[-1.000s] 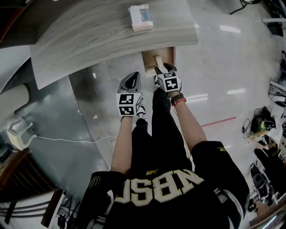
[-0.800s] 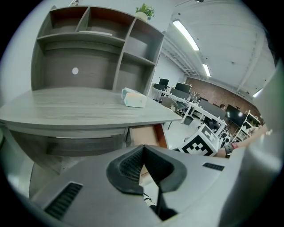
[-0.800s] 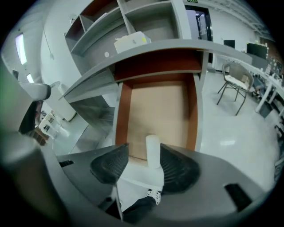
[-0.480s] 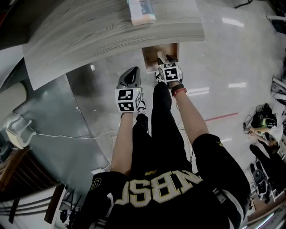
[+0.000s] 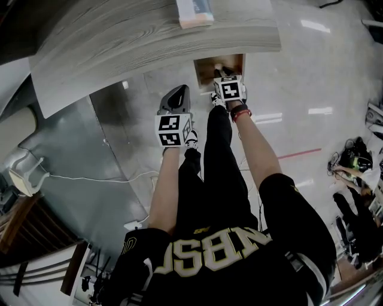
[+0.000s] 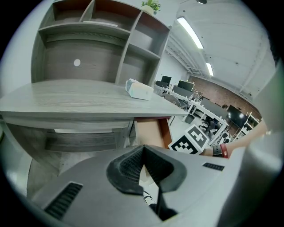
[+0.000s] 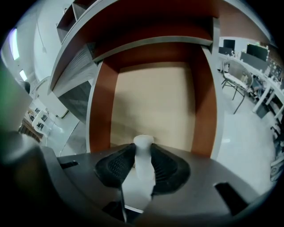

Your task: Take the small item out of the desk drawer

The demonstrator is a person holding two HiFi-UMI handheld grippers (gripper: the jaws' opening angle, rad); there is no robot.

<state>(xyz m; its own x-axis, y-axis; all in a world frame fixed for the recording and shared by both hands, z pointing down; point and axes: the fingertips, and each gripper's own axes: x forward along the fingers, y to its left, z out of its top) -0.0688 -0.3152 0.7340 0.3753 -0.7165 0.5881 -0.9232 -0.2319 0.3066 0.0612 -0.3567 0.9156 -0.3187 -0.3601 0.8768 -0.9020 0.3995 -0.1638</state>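
Desk (image 5: 149, 42) of grey woodgrain stands on glossy pale floor (image 5: 311, 77).

Desk top (image 5: 149, 36): pale grey with darker streaks of wood grain. Drawer (image 7: 153, 102): reddish-brown walls and a pale tan floor. Small item (image 7: 143, 150): plain milky white. Box (image 5: 194, 12) on the desk: white, with a pale blue face and a pinkish lower edge. Left gripper (image 6: 143, 148): mid-grey body, black ribbed pads (image 6: 126, 166) and a cube bearing black-and-white square markers. Person: black shirt (image 5: 179, 287) with cream block lettering, black trousers (image 5: 218, 173) and 1 red wristband (image 5: 240, 113). Floor (image 5: 311, 72): glossy light grey, crossed by 1 thin red line (image 5: 293, 157). Shelving (image 6: 133, 40) above the desk: grey wood grain, with reddish-brown upper compartments.
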